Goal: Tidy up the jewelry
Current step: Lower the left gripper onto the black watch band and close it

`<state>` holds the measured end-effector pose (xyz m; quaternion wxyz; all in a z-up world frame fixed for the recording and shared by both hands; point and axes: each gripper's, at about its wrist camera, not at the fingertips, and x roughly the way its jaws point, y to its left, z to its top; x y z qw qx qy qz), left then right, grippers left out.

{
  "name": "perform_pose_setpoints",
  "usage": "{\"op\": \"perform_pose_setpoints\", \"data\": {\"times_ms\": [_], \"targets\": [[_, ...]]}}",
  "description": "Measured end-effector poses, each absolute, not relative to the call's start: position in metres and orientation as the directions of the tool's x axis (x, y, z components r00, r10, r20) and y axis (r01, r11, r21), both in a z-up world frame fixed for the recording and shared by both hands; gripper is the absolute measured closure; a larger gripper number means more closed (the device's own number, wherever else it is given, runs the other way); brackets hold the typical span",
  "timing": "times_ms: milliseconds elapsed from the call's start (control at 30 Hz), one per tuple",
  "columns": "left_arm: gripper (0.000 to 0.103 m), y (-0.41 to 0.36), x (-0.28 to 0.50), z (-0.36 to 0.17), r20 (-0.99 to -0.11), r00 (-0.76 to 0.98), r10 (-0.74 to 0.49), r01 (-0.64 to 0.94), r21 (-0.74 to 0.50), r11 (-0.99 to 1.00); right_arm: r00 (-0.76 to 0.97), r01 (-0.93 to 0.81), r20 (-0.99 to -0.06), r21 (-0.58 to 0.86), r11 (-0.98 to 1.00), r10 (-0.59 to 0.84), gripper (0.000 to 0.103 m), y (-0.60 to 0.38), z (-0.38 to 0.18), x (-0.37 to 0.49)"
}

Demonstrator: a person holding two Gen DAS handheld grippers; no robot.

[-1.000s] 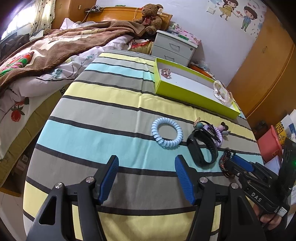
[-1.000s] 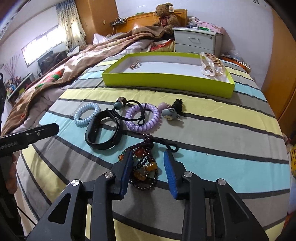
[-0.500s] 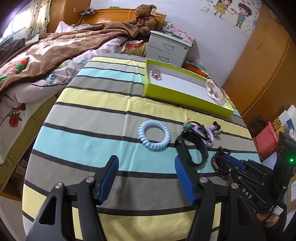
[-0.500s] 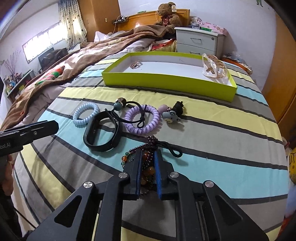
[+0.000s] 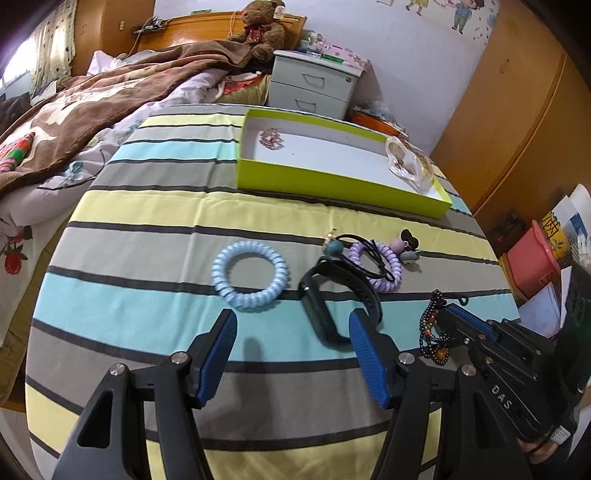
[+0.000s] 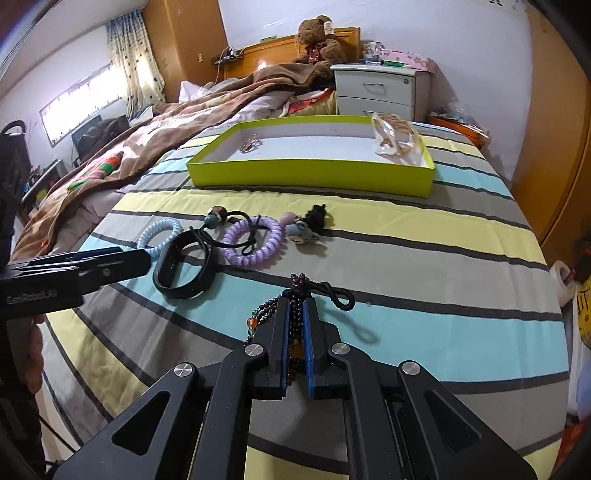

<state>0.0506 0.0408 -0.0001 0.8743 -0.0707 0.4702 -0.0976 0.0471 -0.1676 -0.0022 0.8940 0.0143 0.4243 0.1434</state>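
Note:
My right gripper (image 6: 294, 314) is shut on a dark beaded bracelet (image 6: 295, 291) with orange and green beads, on the striped cloth; it also shows in the left wrist view (image 5: 430, 328). My left gripper (image 5: 291, 332) is open and empty, just short of a pale blue spiral hair tie (image 5: 249, 275) and a black wristband (image 5: 332, 295). A purple spiral hair tie (image 6: 255, 240) with a black cord and a small cartoon hair clip (image 6: 301, 230) lie beyond. The lime green tray (image 6: 310, 175) at the far side holds a small ornament (image 6: 251, 144) and a clear bag of jewelry (image 6: 395, 136).
The striped cloth (image 5: 147, 206) covers the table. A bed with a brown blanket (image 5: 92, 110) lies to the left. A white nightstand (image 5: 314, 85) and a teddy bear (image 5: 262, 26) are behind. A pink bin (image 5: 532, 258) stands at the right edge.
My right gripper has closed on the beaded bracelet. My left gripper has drawn back and turned a little, staying open.

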Motion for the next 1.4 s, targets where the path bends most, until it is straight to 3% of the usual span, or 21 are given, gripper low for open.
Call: {"op": "perform_pose_setpoints", "data": {"times_ms": [233, 633, 900, 1033, 1400], "targets": [[0.039, 0.019, 0.061, -0.009, -0.835, 0.518, -0.184, 0.107, -0.151, 0.983, 0.623, -0.23, -0.736, 0.152, 0.961, 0.266, 0.096, -0.178, 0.001, 0.042], [0.064, 0.003, 0.068, -0.016, -0.85, 0.523, -0.06, 0.078, -0.023, 0.997, 0.623, -0.231, -0.727, 0.181, 0.956, 0.288, 0.096, -0.185, 0.001, 0.043], [0.072, -0.001, 0.067, -0.016, -0.848, 0.527, -0.06, 0.094, -0.011, 0.995, 0.628, -0.228, -0.725, 0.175, 0.958, 0.282, 0.096, -0.183, 0.002, 0.042], [0.081, -0.002, 0.065, -0.015, -0.845, 0.528, -0.08, 0.107, -0.027, 0.994, 0.632, -0.227, -0.723, 0.171, 0.959, 0.279, 0.096, -0.183, 0.004, 0.041], [0.089, 0.001, 0.063, -0.012, -0.836, 0.541, -0.088, 0.112, -0.032, 0.993, 0.641, -0.222, -0.718, 0.166, 0.961, 0.272, 0.096, -0.183, 0.008, 0.04]]}}
